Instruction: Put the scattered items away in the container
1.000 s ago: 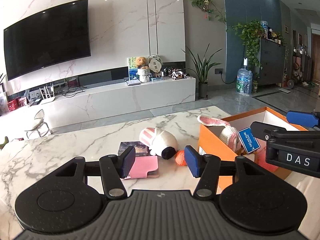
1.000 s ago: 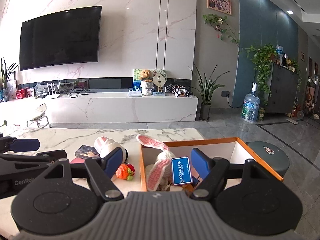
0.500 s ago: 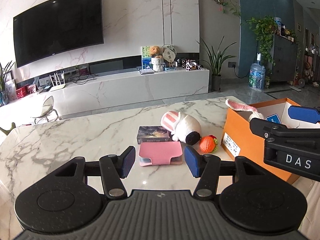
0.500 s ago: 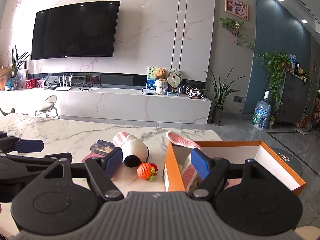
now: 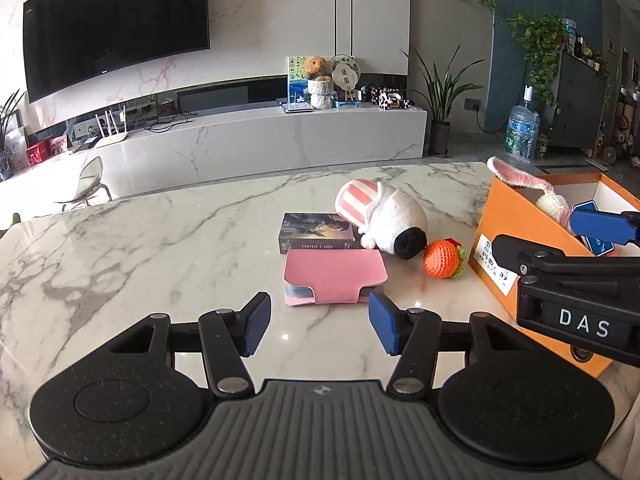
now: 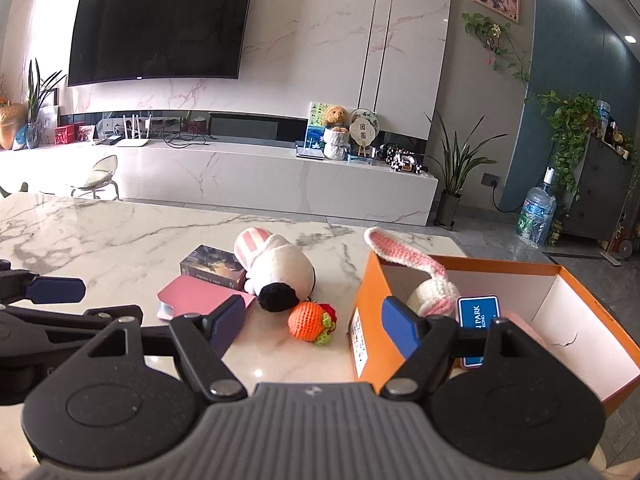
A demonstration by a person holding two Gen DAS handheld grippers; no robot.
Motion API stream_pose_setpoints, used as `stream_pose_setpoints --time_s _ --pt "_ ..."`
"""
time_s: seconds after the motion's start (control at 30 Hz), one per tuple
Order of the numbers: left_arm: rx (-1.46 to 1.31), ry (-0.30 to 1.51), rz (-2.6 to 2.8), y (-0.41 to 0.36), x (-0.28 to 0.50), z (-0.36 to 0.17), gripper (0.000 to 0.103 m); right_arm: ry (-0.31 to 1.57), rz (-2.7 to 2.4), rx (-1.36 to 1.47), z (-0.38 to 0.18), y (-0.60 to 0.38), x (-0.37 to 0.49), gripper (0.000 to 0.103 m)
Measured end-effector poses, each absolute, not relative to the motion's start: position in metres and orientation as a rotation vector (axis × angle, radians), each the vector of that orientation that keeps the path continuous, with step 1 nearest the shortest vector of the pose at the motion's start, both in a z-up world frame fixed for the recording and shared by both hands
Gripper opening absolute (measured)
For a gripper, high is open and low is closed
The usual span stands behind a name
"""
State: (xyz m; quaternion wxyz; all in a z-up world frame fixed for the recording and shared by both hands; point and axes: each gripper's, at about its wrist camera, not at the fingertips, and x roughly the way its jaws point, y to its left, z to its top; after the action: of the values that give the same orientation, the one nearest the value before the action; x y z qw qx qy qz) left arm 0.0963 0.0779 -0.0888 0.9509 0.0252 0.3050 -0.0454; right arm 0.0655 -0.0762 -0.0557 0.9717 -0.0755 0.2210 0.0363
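Observation:
On the marble table [image 5: 160, 240] lie a pink card pouch [image 5: 334, 276], a dark photo card box [image 5: 316, 232], a white plush with a pink-striped end [image 5: 384, 220] and an orange crochet ball [image 5: 442, 258]. To their right stands the orange box [image 5: 492, 216], holding a crochet bunny [image 6: 434, 292] and a blue tag [image 6: 478, 312]. My left gripper [image 5: 320, 326] is open and empty, just short of the pouch. My right gripper [image 6: 314, 320] is open and empty too, with the ball [image 6: 304, 322] just ahead and its right finger in front of the box [image 6: 368, 280].
Each gripper shows in the other's view: the right one [image 5: 560, 240] in front of the box, the left one [image 6: 80, 302] near the pouch [image 6: 200, 296]. Bare marble spreads to the left. Beyond the table's far edge are a TV console [image 6: 260, 176] and a small chair [image 6: 100, 176].
Both grippers have swung left and sunk toward the table. The right one's fingers framed the box before and now frame the orange ball. Both jaws stay as wide as before.

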Motion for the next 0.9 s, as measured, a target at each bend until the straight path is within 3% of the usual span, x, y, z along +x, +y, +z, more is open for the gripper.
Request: stream_pose_setpoints --time_s 0.77,0.9 --pt "0.061 0.698 -0.063 0.085 0.171 -0.125 0.067 0.491 0.092 -0.143 -0.092 -0.064 0.156 0.078" --pt "0.052 0.706 -0.041 0.090 0.181 -0.128 0.067 0.489 0.123 -0.175 -0.097 -0.055 0.168 0.071"
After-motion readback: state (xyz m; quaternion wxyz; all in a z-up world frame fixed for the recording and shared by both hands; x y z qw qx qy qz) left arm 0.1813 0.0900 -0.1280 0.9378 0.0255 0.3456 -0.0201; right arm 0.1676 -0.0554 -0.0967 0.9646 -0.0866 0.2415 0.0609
